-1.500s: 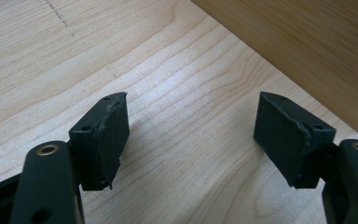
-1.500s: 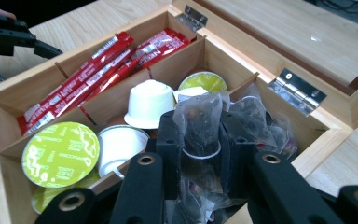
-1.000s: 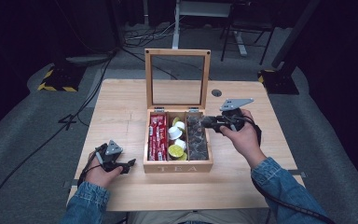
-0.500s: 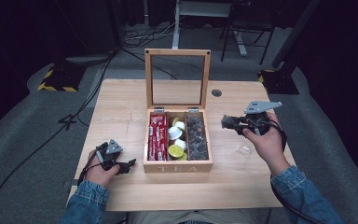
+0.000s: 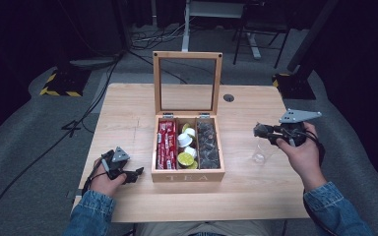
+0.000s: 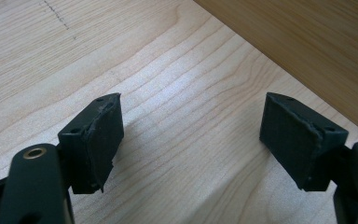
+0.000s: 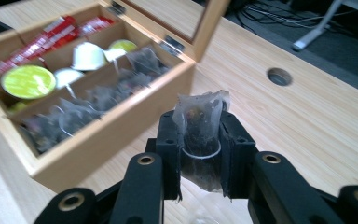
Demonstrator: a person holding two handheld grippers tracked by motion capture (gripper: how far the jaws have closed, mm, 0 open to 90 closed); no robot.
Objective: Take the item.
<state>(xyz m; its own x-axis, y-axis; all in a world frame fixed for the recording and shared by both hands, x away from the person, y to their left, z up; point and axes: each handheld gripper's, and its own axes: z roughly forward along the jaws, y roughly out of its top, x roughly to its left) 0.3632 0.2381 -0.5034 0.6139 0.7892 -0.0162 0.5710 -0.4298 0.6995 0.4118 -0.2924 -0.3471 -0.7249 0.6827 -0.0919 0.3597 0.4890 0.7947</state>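
The right tool (image 7: 199, 154) is clenched on a tea bag (image 7: 201, 135), its jaws pressing the translucent sachet from both sides, and it hangs near the right edge of the worktop (image 5: 128, 105), right of the open tea box (image 5: 188, 173) and just above a clear glass (image 5: 259, 153). The step in hand looks like dropping the bag into that glass. To do it well, the bag should be brought squarely over the rim before the jaws part, and lowered far enough that it cannot catch the lip or flutter aside, since it is light and limp. The left tool (image 6: 191, 135) rests released by the front left corner of the box, jaws wide apart over bare wood, holding nothing. The high view gives the layout: box in the middle of the worktop, lid upright, glass between box and right edge. The right gripper view adds the bag's dark contents and the grip itself, but shows only a faint trace of the glass at its bottom edge, so alignment is best judged from above.
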